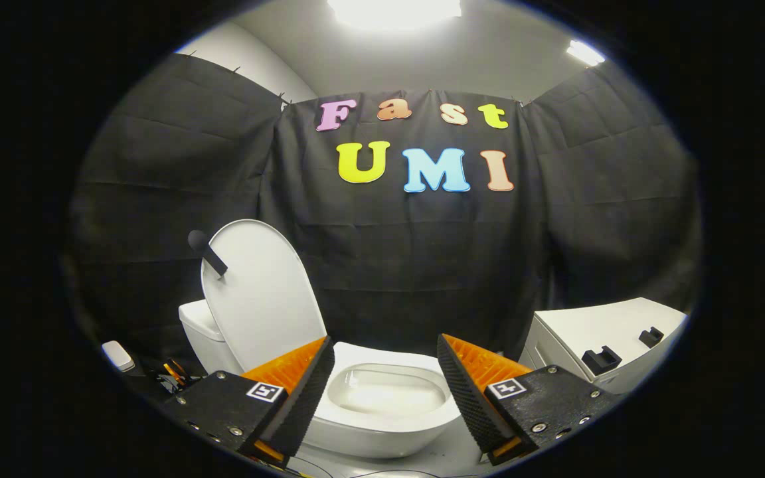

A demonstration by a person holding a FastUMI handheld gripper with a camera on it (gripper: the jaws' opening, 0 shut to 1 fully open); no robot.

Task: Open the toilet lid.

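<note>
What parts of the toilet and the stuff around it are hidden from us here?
1. Gripper view: the near rim of the toilet bowl sits behind the two fingers of the open claw.
2. The tank is mostly covered by the raised lid.
3. The white cabinet runs out of sight at the side.
4. The small things on the floor beside the tank are too small and dark to tell.

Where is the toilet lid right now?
In the gripper view the toilet lid stands raised, leaning back against the tank, behind the bowl. It lies beyond the open gripper, past its left finger.
</note>
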